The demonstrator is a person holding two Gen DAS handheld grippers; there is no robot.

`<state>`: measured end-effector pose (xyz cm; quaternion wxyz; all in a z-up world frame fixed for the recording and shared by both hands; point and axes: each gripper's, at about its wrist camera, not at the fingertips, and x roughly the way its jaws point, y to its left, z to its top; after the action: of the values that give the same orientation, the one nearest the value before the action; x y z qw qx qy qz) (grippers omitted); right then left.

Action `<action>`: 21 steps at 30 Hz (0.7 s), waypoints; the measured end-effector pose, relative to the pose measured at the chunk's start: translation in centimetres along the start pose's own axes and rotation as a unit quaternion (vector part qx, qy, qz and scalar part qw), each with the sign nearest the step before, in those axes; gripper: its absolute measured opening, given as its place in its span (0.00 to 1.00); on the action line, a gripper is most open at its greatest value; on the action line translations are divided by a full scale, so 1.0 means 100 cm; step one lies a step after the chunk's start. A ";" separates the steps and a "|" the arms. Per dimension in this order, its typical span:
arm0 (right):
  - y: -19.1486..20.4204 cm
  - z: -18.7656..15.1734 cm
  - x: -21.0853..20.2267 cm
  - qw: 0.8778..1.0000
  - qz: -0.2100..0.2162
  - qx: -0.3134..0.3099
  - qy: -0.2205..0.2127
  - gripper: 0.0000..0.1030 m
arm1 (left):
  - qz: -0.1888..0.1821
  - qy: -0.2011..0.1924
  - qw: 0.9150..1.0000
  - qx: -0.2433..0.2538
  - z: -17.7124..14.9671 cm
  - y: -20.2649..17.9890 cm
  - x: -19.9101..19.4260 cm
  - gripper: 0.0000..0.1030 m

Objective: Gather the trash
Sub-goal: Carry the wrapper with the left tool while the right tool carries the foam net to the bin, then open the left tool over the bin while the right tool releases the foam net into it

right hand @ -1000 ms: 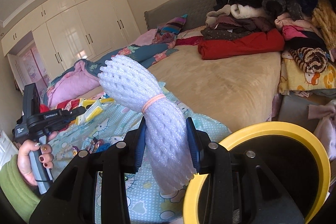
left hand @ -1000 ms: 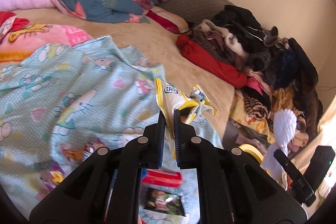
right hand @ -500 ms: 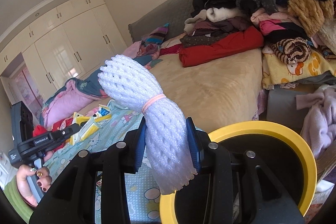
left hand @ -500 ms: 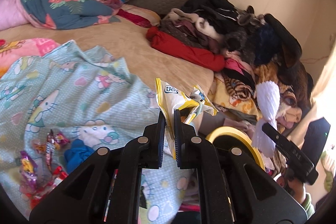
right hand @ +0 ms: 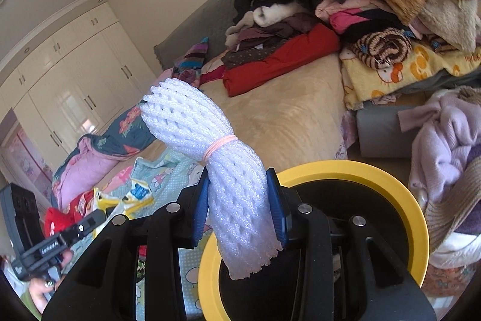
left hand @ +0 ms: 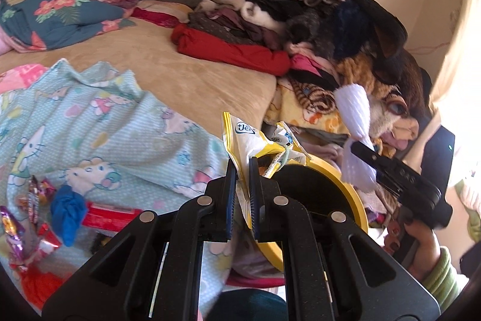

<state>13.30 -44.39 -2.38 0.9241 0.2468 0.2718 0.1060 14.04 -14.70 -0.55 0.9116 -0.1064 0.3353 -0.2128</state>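
My left gripper (left hand: pixel 242 163) is shut on a crumpled yellow and white snack wrapper (left hand: pixel 255 145), held just over the near rim of a yellow-rimmed black bin (left hand: pixel 345 188) beside the bed. My right gripper (right hand: pixel 239 185) is shut on a bundle of white foam netting (right hand: pixel 207 134) tied with a pink band, above the same bin (right hand: pixel 399 194). Each gripper shows in the other's view: the right one with its netting (left hand: pixel 354 110) at the right, the left one with its wrapper (right hand: pixel 120 199) at the lower left. More wrappers (left hand: pixel 30 215) and a blue scrap (left hand: pixel 67 209) lie on the pale blue blanket.
A tall heap of clothes and plush fabric (left hand: pixel 315 29) fills the bed's right side, red garment (right hand: pixel 279 59) in front. Pink and blue floral bedding (left hand: pixel 54 17) lies at the far left. A lilac knit (right hand: pixel 445 134) lies right of the bin. White wardrobes (right hand: pixel 75 86) line the far wall.
Both grippers have swung right from over the blue blanket to the bin, which now sits under them. Each keeps the same hold on its trash.
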 end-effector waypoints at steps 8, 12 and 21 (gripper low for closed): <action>-0.024 -0.002 -0.001 0.999 -0.026 0.031 0.003 0.33 | -0.012 0.028 0.999 0.040 -0.019 -0.031 0.019 0.04; -0.039 -0.004 -0.002 0.998 -0.037 0.050 0.005 0.33 | -0.015 0.046 0.997 0.054 -0.030 -0.043 0.031 0.04; -0.058 -0.009 0.008 0.995 -0.060 0.073 0.025 0.34 | -0.020 0.095 0.991 0.097 -0.055 -0.066 0.066 0.04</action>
<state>13.82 -48.79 -6.36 0.9013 0.2941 0.3159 0.0366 12.88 -23.90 -6.23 0.8771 -0.0038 0.3960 -0.2716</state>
